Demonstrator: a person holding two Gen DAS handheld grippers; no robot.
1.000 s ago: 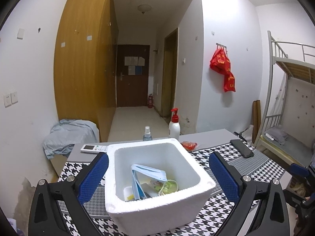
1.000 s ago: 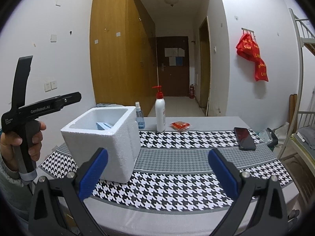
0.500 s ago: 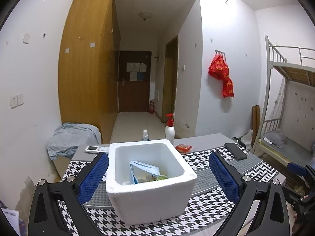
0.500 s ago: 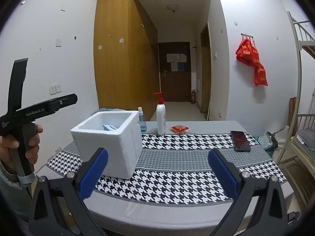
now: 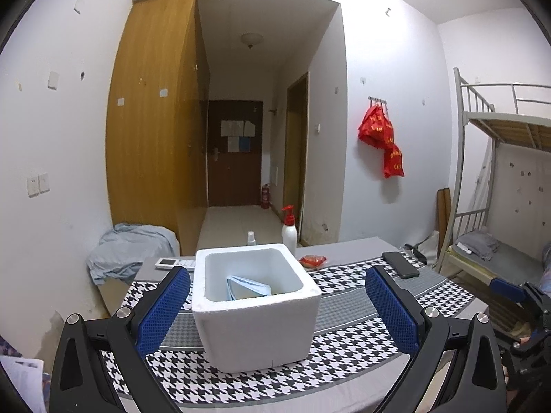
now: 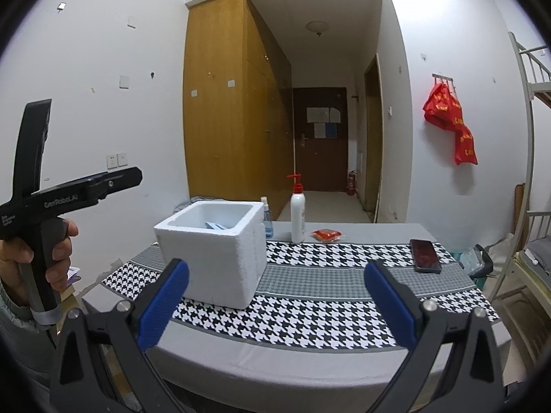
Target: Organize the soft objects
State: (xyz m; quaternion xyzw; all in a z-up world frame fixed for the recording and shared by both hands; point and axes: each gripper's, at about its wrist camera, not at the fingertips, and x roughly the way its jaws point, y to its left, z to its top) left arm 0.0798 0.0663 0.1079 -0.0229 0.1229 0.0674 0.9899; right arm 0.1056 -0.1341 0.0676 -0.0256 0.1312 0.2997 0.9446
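Observation:
A white foam box (image 5: 255,313) stands on the houndstooth table cloth (image 5: 344,330); it also shows in the right wrist view (image 6: 213,254). Inside it lies a blue-and-white soft packet (image 5: 248,287). A small red packet (image 5: 312,261) lies behind the box, also visible from the right (image 6: 326,234). My left gripper (image 5: 277,309) is open and empty, held back from the box near the table's front edge. My right gripper (image 6: 275,296) is open and empty, above the front edge, right of the box.
A white pump bottle (image 6: 297,218) and a small spray bottle (image 6: 267,222) stand behind the box. A black phone (image 6: 425,255) lies at the right. A remote (image 5: 174,262) lies back left. A bunk bed (image 5: 499,179) stands right of the table.
Both grippers have pulled back and away from the table; the foam box now looks smaller and farther. Both stay open and empty.

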